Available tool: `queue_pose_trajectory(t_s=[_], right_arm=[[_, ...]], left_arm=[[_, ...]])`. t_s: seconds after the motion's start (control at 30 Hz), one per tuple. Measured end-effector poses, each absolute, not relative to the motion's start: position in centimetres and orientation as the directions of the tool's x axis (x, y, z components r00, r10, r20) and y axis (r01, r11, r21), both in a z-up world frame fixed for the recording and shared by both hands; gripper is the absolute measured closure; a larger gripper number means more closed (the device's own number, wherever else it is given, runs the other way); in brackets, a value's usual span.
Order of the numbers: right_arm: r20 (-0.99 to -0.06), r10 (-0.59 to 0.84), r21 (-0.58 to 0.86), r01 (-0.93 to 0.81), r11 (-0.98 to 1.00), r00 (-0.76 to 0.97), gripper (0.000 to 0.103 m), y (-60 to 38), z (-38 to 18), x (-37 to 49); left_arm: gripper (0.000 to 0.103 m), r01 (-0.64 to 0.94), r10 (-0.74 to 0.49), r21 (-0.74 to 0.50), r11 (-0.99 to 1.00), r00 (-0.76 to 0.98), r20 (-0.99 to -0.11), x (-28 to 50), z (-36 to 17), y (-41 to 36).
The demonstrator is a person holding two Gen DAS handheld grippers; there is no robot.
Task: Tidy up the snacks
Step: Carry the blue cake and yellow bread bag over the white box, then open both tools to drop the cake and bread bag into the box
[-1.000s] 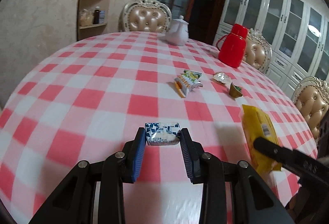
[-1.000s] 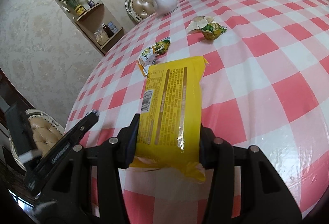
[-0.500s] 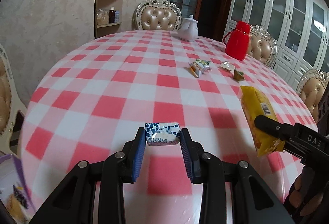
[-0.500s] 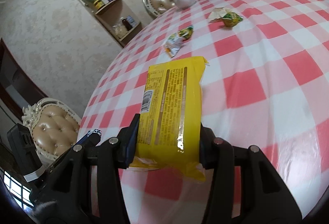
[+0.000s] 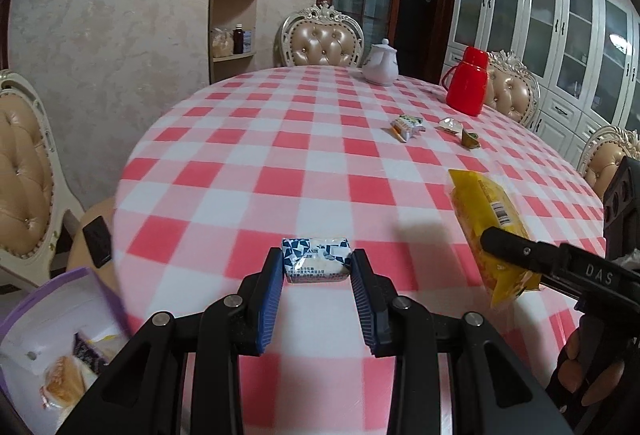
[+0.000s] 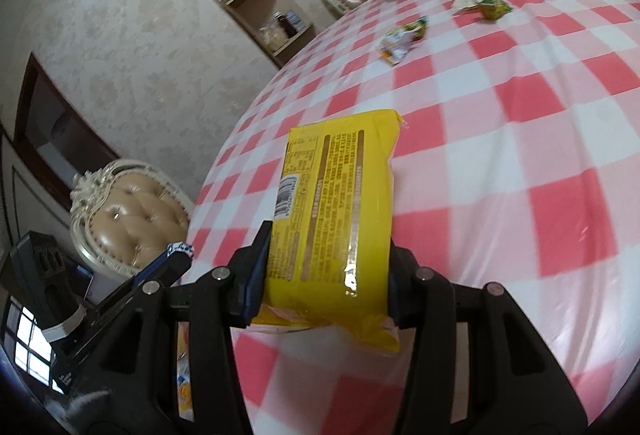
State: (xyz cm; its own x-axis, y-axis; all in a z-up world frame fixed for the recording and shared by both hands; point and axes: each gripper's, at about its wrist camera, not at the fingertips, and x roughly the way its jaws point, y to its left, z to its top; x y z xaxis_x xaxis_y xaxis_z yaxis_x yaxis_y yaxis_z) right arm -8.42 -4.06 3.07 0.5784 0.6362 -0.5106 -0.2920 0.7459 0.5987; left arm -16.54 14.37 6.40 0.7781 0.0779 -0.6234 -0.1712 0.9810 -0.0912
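1. Left wrist view: the left gripper (image 5: 317, 277) has its jaws clamped on a small blue-and-white snack (image 5: 316, 264) and has pulled back toward the desk (image 5: 248, 171) edge. A purple-rimmed bin (image 5: 48, 319) holding snacks has come into view lower left, probably the drop-off. Loose wrappers (image 5: 407, 126), a red flask (image 5: 468, 81) and a teapot (image 5: 381, 64) sit far across.
2. Right wrist view: the right gripper (image 6: 326, 275) jaws grip a yellow packet (image 6: 334, 219), lifted off the desk. The left gripper is just beside it, a likely obstacle.
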Motion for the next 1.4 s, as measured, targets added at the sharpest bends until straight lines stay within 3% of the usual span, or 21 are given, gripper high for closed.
queue_pose_trajectory(t_s=[0.5,0.67,0.9,0.93,1.0,1.03,1.07,1.1,1.17,1.4], right_arm=[[-0.524,0.728,0.508,-0.523,0.684,0.443,0.051,4.4,4.0,-13.6],[-0.543,0.765,0.455,-0.644,0.615,0.346,0.051,8.8,4.2,-16.9],[-0.590,0.785,0.356,-0.812,0.463,0.189,0.051,15.8,3.5,-22.0],[-0.591,0.789,0.350,-0.827,0.439,0.169,0.051,16.5,3.2,-22.5],[-0.591,0.796,0.351,-0.848,0.397,0.128,0.050,17.4,2.8,-23.2],[-0.596,0.794,0.345,-0.853,0.391,0.123,0.041,17.6,2.8,-23.2],[-0.594,0.793,0.339,-0.852,0.399,0.136,0.036,17.8,2.8,-23.1],[-0.581,0.799,0.338,-0.846,0.413,0.158,0.031,17.2,3.0,-22.7],[-0.555,0.808,0.358,-0.820,0.447,0.199,0.030,15.5,3.5,-21.2],[-0.531,0.741,0.417,-0.634,0.651,0.411,0.024,5.7,4.5,-13.8]], left_arm=[[0.068,-0.301,0.172,-0.122,0.946,0.783,-0.598,-24.5,6.2,22.3],[0.068,-0.382,0.239,-0.116,0.917,0.759,-0.606,-27.4,5.7,25.6],[0.067,-0.560,0.428,-0.063,0.826,0.697,-0.575,-31.8,7.1,30.5],[0.063,-0.592,0.461,-0.050,0.805,0.676,-0.574,-32.2,7.4,31.2],[0.041,-0.651,0.515,-0.037,0.758,0.633,-0.578,-32.6,7.6,32.2],[0.021,-0.666,0.527,-0.043,0.745,0.626,-0.574,-32.9,7.7,32.4],[0.014,-0.680,0.541,-0.054,0.731,0.626,-0.562,-33.1,7.9,32.5],[0.014,-0.685,0.548,-0.061,0.726,0.630,-0.550,-33.3,8.0,32.3],[0.014,-0.666,0.531,-0.067,0.743,0.647,-0.548,-32.5,8.1,31.7],[0.014,-0.452,0.329,-0.050,0.890,0.716,-0.615,-24.0,8.2,25.3]])
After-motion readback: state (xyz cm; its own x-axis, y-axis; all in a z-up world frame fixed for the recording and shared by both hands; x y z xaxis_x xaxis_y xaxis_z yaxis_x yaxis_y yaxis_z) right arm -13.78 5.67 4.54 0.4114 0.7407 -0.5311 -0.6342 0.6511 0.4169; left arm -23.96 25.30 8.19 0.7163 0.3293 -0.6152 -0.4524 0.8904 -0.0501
